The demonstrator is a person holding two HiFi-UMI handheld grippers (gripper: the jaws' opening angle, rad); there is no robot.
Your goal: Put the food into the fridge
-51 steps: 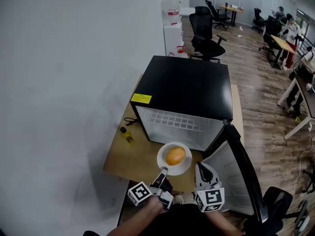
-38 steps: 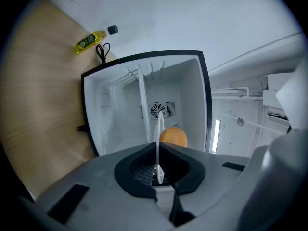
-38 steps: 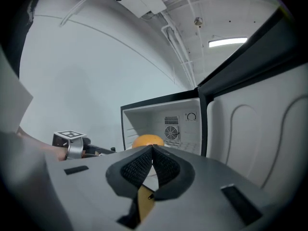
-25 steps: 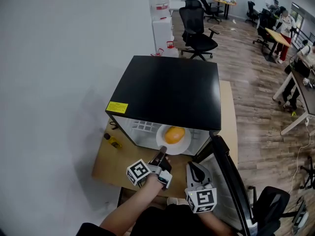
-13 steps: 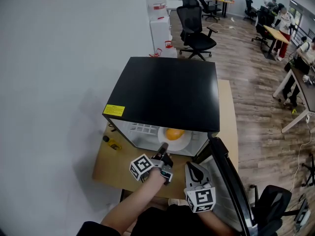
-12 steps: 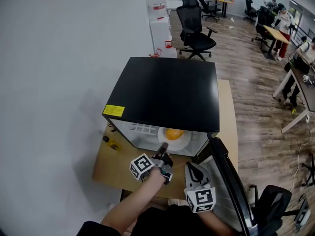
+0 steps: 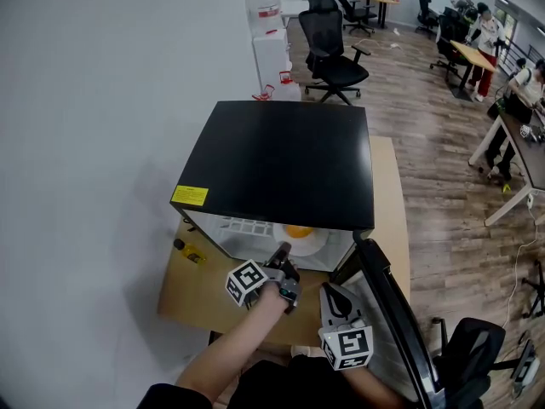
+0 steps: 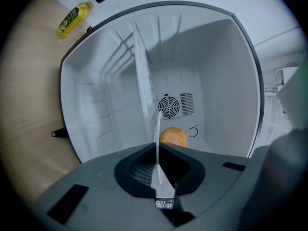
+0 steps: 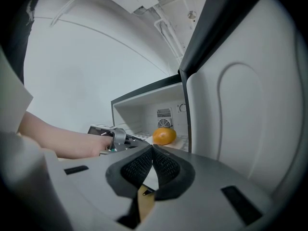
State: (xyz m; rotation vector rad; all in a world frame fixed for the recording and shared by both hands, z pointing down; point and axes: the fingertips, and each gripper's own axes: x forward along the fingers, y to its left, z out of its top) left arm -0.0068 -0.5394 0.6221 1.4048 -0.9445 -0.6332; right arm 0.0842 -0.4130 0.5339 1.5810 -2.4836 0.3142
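**Plate goes in:** A white plate (image 7: pixel 312 244) bearing a round orange food item (image 7: pixel 298 230) is held by its near rim in the left tongs (image 8: pixel 158 147), whose jaws are closed on the thin edge. It is reached into the open mouth of a black mini fridge (image 7: pixel 281 156) set on a wooden desk (image 7: pixel 197 295). The food item is seen inside the white cavity, in front of the fan grille (image 8: pixel 168 107) on the back wall. The right tongs (image 9: pixel 153 150) are held with jaws pressed together and nothing between them, just beside the open door (image 7: pixel 393 309).

The step in hand is judged to be the setting-down of the plate. The plate should be kept level so that the round item is not rolled off. It should be lowered until it is borne by the wire shelf (image 8: pixel 142 76) before the grip is let go. Whether the shelf is already touched cannot be told. The door is best swung shut only once the left tongs are drawn clear.

A small yellow bottle (image 7: pixel 189 251) is laid on the desk left of the fridge, well out of the path. Office chairs (image 7: pixel 334 51) and people (image 7: pixel 484 31) are seen far behind. Nothing inside the fridge is seen to block the plate. The cavity roof and the door edge are the nearest things to be minded.
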